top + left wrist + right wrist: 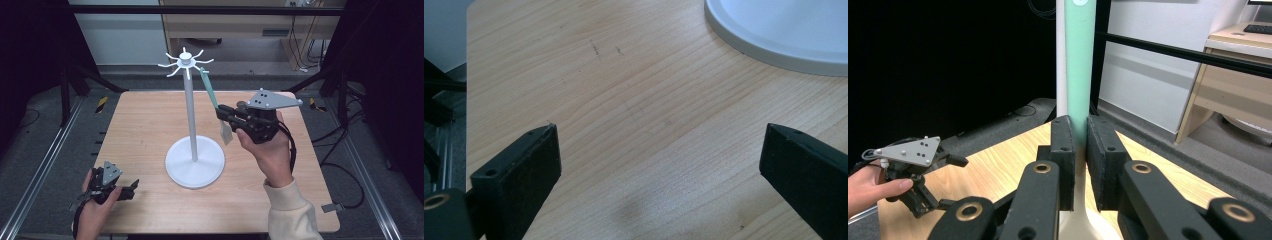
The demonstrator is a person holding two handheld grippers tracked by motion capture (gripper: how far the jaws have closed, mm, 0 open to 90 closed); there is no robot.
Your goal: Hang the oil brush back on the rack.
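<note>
the right gripper (223, 116) is sitting right of the middle of the high view, and its black jaws are squeezing shut on the spatula (215, 102). the spatula is long and thin. it has a smooth mint-green handle and a flat cream blade (226, 133) hanging down below the jaws. its long side is running up and a bit to the left, toward the white hanger stand (189, 110). the top end of the handle is right by one of the small curled hooks (199, 68) at the top of the stand, near the upper middle of the frame; it is too small to tell if it is hanging on that hook yet. so the hook is lying up along the handle from the pads, and the next move is likely a small lift or drop along that line. in the right gripper view the handle (1080, 65) is going straight up between the two pads.

the left gripper (131, 186) is resting at the lower left of the high view, well apart from the stand pole. its jaws are standing wide open with nothing in them, over the pale, grainy wooden table (634, 115). the stand's round, flat white base (784, 35) is showing at the upper right of the left gripper view.
</note>
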